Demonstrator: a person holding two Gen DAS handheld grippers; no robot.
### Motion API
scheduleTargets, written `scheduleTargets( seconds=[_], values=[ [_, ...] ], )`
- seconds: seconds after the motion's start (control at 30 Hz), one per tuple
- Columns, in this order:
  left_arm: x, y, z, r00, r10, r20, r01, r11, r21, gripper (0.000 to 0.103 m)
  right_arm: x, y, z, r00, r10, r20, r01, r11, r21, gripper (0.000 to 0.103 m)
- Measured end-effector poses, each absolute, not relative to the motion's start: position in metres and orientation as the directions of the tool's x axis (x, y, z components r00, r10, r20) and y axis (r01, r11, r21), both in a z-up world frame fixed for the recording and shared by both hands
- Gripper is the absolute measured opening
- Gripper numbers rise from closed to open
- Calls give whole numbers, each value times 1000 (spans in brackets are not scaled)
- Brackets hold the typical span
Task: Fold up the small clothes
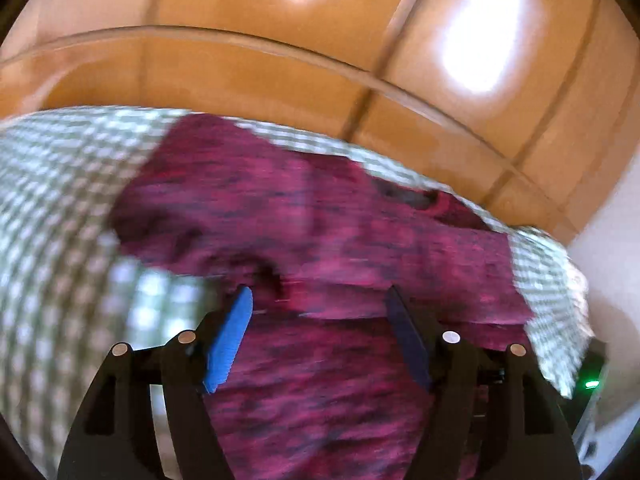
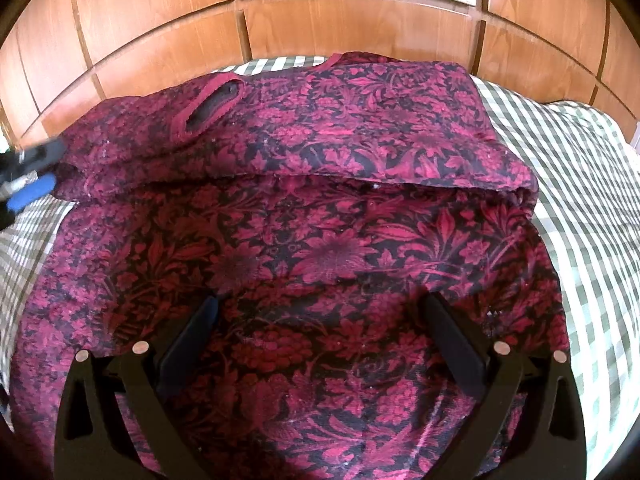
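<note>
A dark red and black floral garment (image 2: 320, 240) lies spread on a green-and-white checked sheet (image 2: 580, 184). Its upper part, with the neck opening (image 2: 212, 108), is folded down over the lower part, leaving a fold edge across the middle. My right gripper (image 2: 320, 300) hangs open just above the lower half, with nothing between its fingers. My left gripper (image 1: 320, 294) is open too, one blue pad (image 1: 232, 336) showing, and the blurred garment (image 1: 320, 220) lies beyond it, not pinched. In the right wrist view the left gripper (image 2: 40, 170) sits at the garment's left edge, by the folded layer's corner.
Wooden panelled doors (image 2: 320, 8) rise right behind the far edge of the bed. Checked sheet shows on both sides of the garment. A dark device with a green light (image 1: 592, 382) sits at the right edge of the left wrist view.
</note>
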State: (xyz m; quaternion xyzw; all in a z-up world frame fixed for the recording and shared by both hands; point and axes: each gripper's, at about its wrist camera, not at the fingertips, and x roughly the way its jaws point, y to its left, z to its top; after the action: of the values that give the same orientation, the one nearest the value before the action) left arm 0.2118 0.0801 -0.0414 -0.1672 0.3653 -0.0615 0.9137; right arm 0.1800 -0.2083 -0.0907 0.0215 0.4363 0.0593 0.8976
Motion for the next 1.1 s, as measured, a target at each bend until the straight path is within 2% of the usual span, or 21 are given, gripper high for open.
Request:
scheduleTargets(
  seconds=[0.1,0.23,0.4,0.47,0.57,0.6,0.67,0.77,0.9,1.0,1.1],
  values=[
    [202,108,-51,719,-131,-682,-146,931,-333,68,181,-214,-66,645,244,-724,-107,967,231,97],
    [202,135,-70,681,-101,-726,-243,903,-353,68,203,-203,-37,661,355,-661,-136,923,359,93],
    [211,140,-82,652,-94,-753,-277,894,-351,68,255,-175,-34,616,392,-683,-113,902,416,82],
    [217,139,-85,646,-95,-758,-288,889,-357,68,277,-165,-45,575,390,-719,-79,901,426,72],
    [225,136,-90,639,-88,-764,-298,887,-352,68,297,-154,-55,544,379,-749,-69,909,411,43],
    [228,135,-91,635,-89,-768,-302,886,-353,68,301,-148,-53,530,389,-754,-98,911,401,26],
    [234,132,-91,632,-77,-771,-314,885,-345,68,299,-144,-40,553,367,-747,-128,924,359,10],
    [243,127,-92,629,-84,-773,-314,882,-352,68,285,-151,-16,609,380,-696,-174,920,351,8],
    [251,116,-98,606,-32,-795,-322,904,-282,68,264,-178,26,715,352,-604,-179,927,328,8],
    [249,112,-100,603,-12,-798,-319,913,-255,68,255,-207,40,777,276,-565,-120,947,298,8],
    [249,112,-101,605,-5,-797,-320,914,-249,68,250,-243,30,788,204,-580,-25,953,301,8]
  ],
)
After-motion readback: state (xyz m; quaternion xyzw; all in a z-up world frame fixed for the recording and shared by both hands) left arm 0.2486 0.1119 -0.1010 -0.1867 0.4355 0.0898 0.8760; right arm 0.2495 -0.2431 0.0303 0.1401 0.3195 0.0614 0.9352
